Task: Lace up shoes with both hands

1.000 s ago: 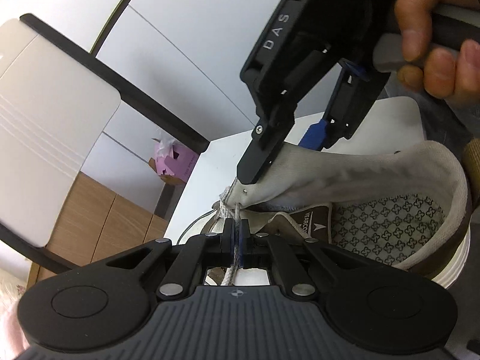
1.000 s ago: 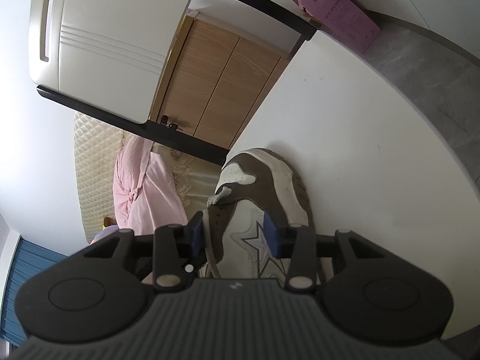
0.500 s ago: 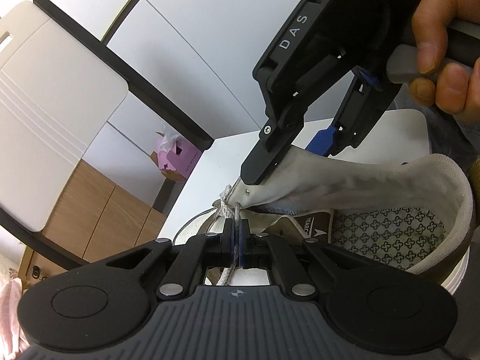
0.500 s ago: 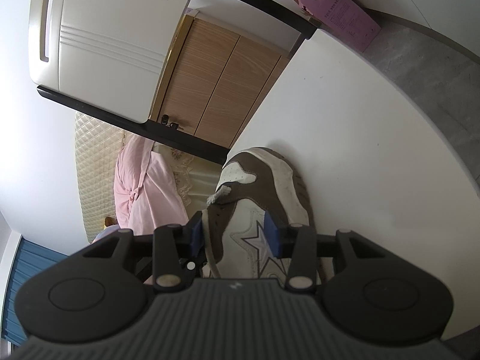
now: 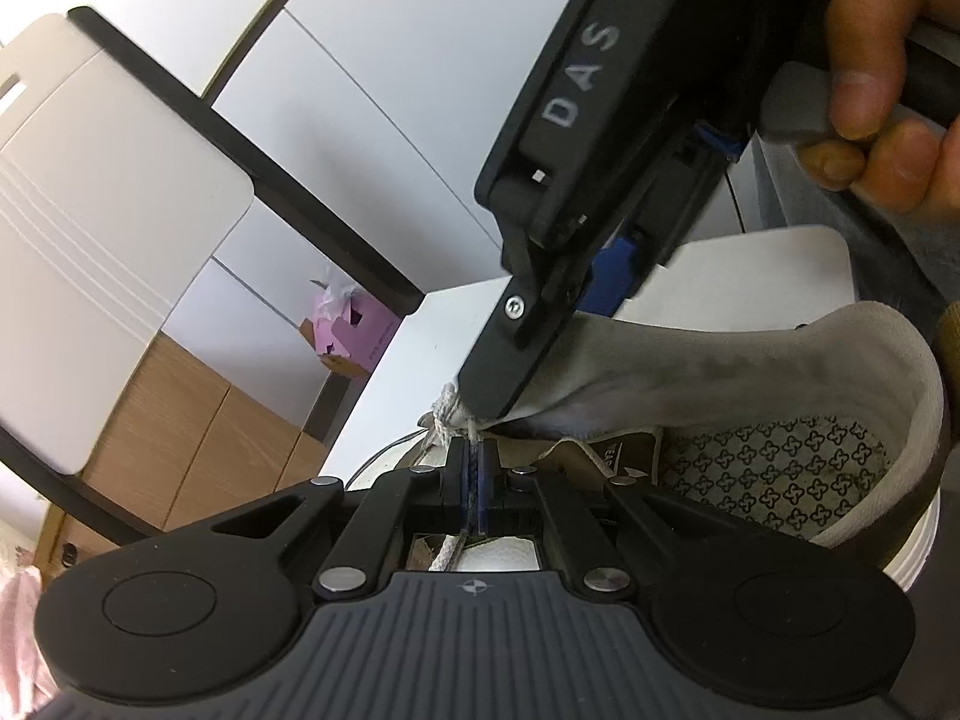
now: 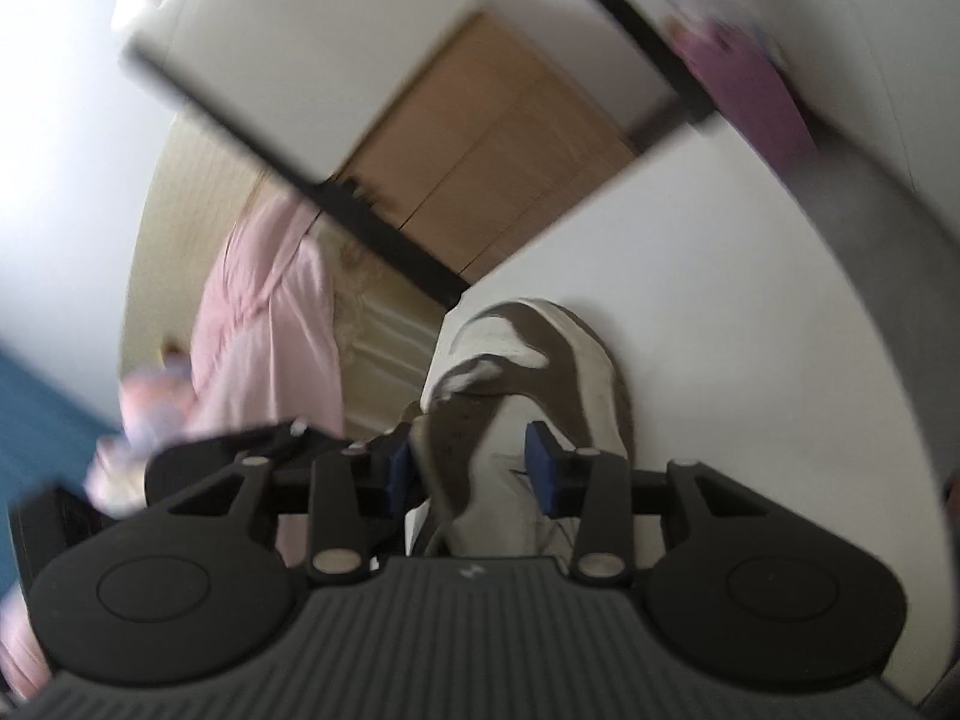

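We see the left gripper (image 5: 474, 474) at lower centre, jaws clenched on the white lace (image 5: 445, 420). The right gripper (image 6: 468, 468) straddles the shoe's (image 6: 540, 372) grey tongue (image 5: 660, 360); its jaws are closing, contact blurred. The shoe sits on the white counter (image 6: 720, 300).

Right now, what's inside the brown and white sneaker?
Inside the brown and white sneaker, a white insole with black clover print and a brown label show; the toe end is hidden under the grey tongue.
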Tool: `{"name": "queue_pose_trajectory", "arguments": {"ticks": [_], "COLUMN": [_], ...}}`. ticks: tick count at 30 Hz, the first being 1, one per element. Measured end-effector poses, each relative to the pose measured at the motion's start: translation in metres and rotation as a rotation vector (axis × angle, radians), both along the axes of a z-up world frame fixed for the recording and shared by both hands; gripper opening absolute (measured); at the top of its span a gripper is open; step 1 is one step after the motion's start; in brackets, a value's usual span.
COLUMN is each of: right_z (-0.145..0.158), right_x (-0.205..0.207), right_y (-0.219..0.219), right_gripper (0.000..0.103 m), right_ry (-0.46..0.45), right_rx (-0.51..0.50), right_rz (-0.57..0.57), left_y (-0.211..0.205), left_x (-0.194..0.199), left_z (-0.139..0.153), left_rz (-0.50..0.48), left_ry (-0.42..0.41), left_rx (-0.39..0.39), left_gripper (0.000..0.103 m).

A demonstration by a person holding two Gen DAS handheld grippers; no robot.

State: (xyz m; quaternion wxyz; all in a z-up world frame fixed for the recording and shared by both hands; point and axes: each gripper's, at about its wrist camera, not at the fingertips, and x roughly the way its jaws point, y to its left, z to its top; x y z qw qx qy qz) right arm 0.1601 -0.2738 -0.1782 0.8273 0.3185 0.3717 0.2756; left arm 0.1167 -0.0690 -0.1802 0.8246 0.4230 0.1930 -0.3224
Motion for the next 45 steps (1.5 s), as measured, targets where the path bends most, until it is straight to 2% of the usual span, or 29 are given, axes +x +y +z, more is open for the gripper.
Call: {"name": "queue_pose_trajectory", "arguments": {"ticks": [2, 3, 5, 7, 10, 14, 24, 29, 31, 35, 41, 45], "right_z": [0.006, 0.005, -0.001, -0.011, -0.014, -0.006, -0.018, -0.023, -0.024, -0.023, -0.024, -0.027], "right_x": [-0.003, -0.002, 0.001, 0.006, 0.011, 0.012, 0.018, 0.019, 0.018, 0.018, 0.019, 0.021], "right_y": [-0.003, -0.009, -0.024, -0.028, -0.015, -0.004, -0.005, -0.013, -0.014, -0.014, -0.014, -0.016], "right_gripper": [0.041, 0.042, 0.042, 0.041, 0.039, 0.038, 0.037, 0.037, 0.037, 0.037, 0.037, 0.037], "right_ry": [-0.056, -0.056, -0.023, 0.047, 0.079, 0.026, 0.076, 0.124, 0.130, 0.131, 0.124, 0.128], "right_rx": [0.013, 0.047, 0.118, 0.087, -0.024, -0.113, -0.059, 0.020, 0.033, 0.042, 0.038, 0.049], "right_rz": [-0.023, -0.062, -0.146, -0.179, -0.112, -0.061, -0.015, -0.038, -0.045, -0.051, -0.044, -0.043], "left_y": [0.001, 0.002, 0.002, 0.003, 0.005, 0.006, 0.014, 0.016, 0.018, 0.018, 0.021, 0.026], "left_x": [0.001, 0.002, 0.002, 0.003, -0.003, 0.001, 0.008, 0.009, 0.011, 0.011, 0.012, 0.009], "left_z": [0.002, 0.002, 0.003, 0.004, 0.010, 0.011, 0.005, 0.001, -0.002, -0.006, -0.002, 0.003], "left_rz": [0.005, 0.007, 0.009, 0.011, 0.019, 0.025, 0.035, 0.029, 0.033, 0.034, 0.076, 0.101], "left_ry": [0.011, 0.015, 0.016, 0.021, 0.034, 0.045, 0.080, 0.059, 0.059, 0.043, 0.072, 0.052], "left_rx": [-0.017, -0.022, -0.030, -0.041, -0.060, -0.075, -0.138, -0.158, -0.189, -0.194, -0.220, -0.233], "left_gripper": [0.002, 0.002, 0.002, 0.002, 0.002, 0.002, 0.002, 0.003, 0.003, 0.003, 0.008, 0.025]}}
